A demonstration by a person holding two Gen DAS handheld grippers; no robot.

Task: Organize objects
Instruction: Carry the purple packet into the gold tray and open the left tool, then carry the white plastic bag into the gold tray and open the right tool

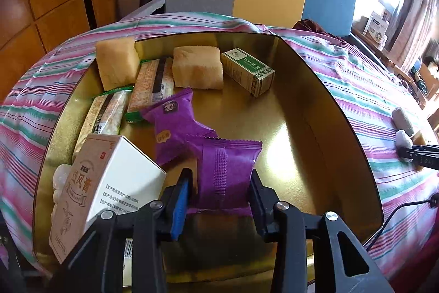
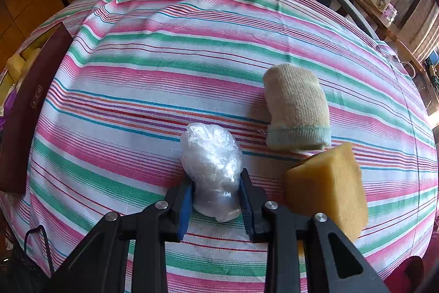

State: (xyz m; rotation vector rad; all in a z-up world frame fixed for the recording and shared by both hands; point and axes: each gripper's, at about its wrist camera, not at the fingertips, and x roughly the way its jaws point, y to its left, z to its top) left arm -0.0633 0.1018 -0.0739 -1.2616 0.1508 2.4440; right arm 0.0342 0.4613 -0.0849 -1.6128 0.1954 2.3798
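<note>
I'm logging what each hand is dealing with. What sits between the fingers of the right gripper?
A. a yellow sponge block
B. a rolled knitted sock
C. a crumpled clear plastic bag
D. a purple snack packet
C: in the right wrist view the right gripper is closed on the crumpled clear plastic bag, while the sponge block and rolled sock lie apart on the striped cloth.

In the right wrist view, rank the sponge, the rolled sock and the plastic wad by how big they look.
1. Sponge, though it sits nearest the camera.
2. Rolled sock, close to it in apparent size.
3. Plastic wad, smallest.
</note>
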